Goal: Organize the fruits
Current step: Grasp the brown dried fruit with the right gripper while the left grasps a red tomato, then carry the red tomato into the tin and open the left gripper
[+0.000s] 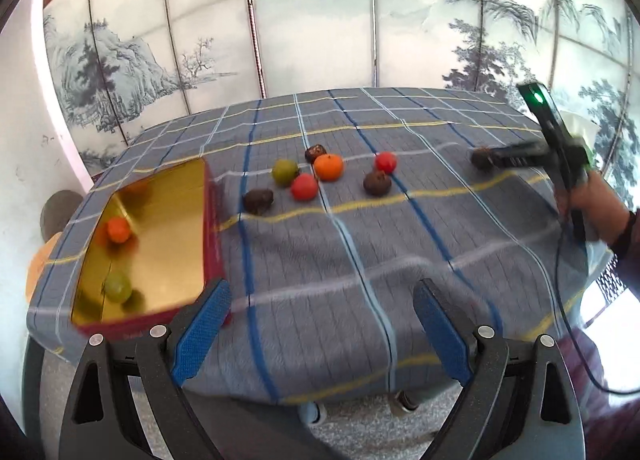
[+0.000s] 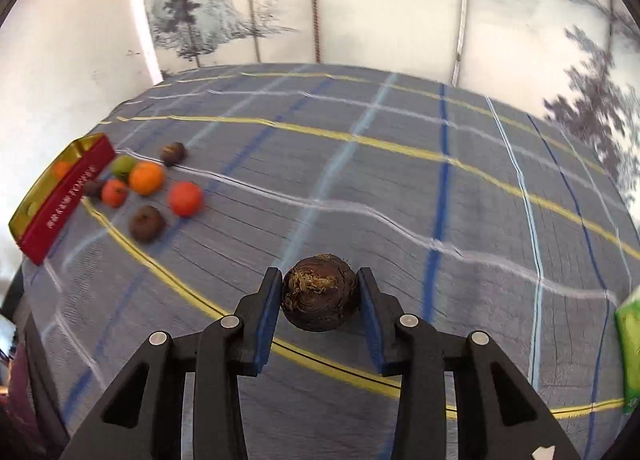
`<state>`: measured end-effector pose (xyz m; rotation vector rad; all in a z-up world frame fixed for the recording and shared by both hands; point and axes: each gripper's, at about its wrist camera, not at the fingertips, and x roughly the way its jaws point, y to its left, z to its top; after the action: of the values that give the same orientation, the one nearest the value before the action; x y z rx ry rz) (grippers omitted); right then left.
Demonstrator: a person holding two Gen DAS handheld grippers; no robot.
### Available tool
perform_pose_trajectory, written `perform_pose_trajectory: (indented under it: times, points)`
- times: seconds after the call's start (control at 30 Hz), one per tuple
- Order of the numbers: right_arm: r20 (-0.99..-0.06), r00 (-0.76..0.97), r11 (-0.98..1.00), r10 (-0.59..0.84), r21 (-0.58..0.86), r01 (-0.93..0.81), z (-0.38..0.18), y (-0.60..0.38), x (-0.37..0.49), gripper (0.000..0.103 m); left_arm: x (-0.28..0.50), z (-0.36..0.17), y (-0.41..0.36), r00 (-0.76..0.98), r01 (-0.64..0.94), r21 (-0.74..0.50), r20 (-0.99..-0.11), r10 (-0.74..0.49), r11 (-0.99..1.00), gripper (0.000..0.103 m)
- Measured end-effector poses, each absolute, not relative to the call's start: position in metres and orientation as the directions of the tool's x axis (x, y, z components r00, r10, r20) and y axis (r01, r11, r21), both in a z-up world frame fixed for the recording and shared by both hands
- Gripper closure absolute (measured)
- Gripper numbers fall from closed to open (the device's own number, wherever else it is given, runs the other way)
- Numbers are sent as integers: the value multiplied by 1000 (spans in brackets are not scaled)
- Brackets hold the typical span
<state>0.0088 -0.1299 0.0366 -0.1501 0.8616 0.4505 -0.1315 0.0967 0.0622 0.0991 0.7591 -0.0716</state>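
Note:
My right gripper (image 2: 319, 276) is shut on a dark brown round fruit (image 2: 319, 298), held just above the checked tablecloth (image 2: 400, 188). The left wrist view shows this gripper (image 1: 494, 158) and its fruit (image 1: 480, 159) at the far right. Low near the table's front edge, my left gripper (image 1: 322, 292) stands open with nothing between its fingers. Beside it on the left is a red tray (image 1: 160, 220) with a gold inside. An orange fruit (image 1: 118, 230) and a green fruit (image 1: 118, 288) lie in it. Several loose fruits lie mid-table, among them an orange one (image 1: 329, 167) and a brown one (image 1: 377, 183).
A painted folding screen (image 1: 320, 20) stands behind the table. A green packet (image 2: 630, 352) lies at the table's right edge. A person's hand (image 1: 592, 196) grips the right tool, with a cable hanging from it. The cloth is wrinkled near the front.

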Motion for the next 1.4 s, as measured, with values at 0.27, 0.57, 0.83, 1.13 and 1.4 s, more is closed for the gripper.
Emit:
perform_pose_trajectory:
  times: [0.27,0.57,0.83,1.13,1.4]
  points:
    - [-764,534,883,362,99,-459,22,-134,15,67,-48,58,87,691,267,176,-721,-60,947,12]
    - [-755,497,861,428,175,-477,20,-141,14,66,51,22,100,518,289,104,-853,-64,952,42]
    - [-747,479,848,461,212,-485,20,-144,14,65,88,-9,104,411,236,14,-908,-86,972,58]
    - [-754,471,848,457,211,-486,18,-143,16,65,63,3,93,472,154,-14,-877,-86,988,69]
    - [-760,477,853,441,190,-486,17,-141,16,66,-10,40,70,587,84,47,-809,-12,995,68]
